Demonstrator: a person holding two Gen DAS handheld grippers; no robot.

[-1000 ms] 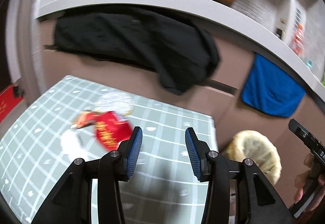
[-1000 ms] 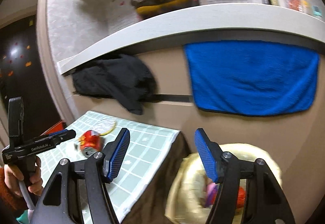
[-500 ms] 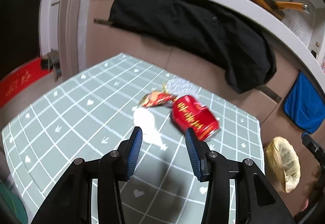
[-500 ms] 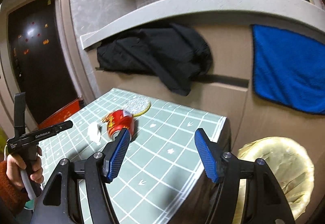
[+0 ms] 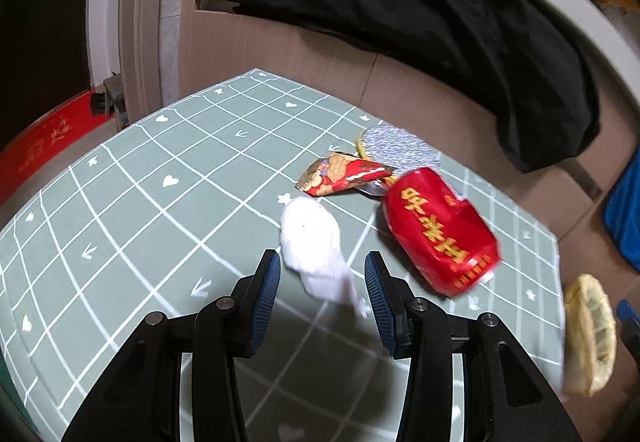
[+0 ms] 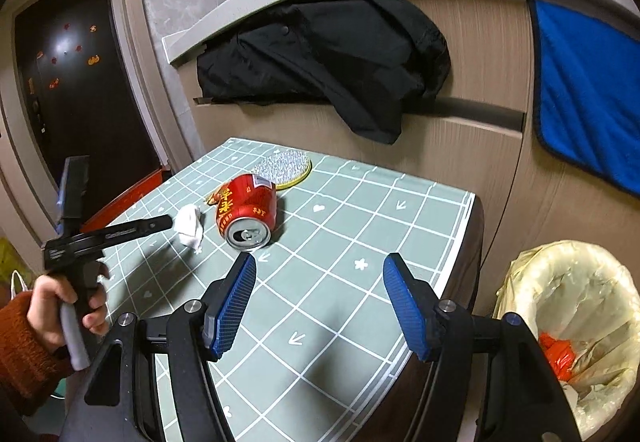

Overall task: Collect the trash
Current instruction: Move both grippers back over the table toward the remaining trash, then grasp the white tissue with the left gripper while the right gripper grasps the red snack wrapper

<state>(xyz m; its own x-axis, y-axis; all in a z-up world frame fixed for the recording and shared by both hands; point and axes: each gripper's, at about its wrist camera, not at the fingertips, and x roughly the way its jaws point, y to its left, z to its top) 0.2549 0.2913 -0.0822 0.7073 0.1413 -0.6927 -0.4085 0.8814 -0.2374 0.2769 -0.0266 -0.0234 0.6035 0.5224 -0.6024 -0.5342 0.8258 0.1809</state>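
Note:
A crumpled white tissue (image 5: 316, 254) lies on the green grid tablecloth (image 5: 140, 209), its near end between the open fingertips of my left gripper (image 5: 320, 270). A red can (image 5: 438, 230) lies on its side just right of it, with a red snack wrapper (image 5: 344, 173) and a round silver-topped pad (image 5: 396, 149) behind. In the right wrist view my right gripper (image 6: 318, 270) is open and empty above the table's near part, short of the can (image 6: 248, 211). The tissue (image 6: 189, 224) touches the left gripper's tip (image 6: 160, 222). A lined bin (image 6: 572, 322) stands right of the table.
A black jacket (image 6: 320, 53) and a blue towel (image 6: 588, 89) hang on the counter front behind the table. The table's right edge (image 6: 468, 226) drops off beside the bin, which holds some trash. A dark doorway (image 6: 72, 73) is at the left.
My left gripper has moved forward and down onto the tissue. My right gripper has swung left from the bin over the table, nearer the can.

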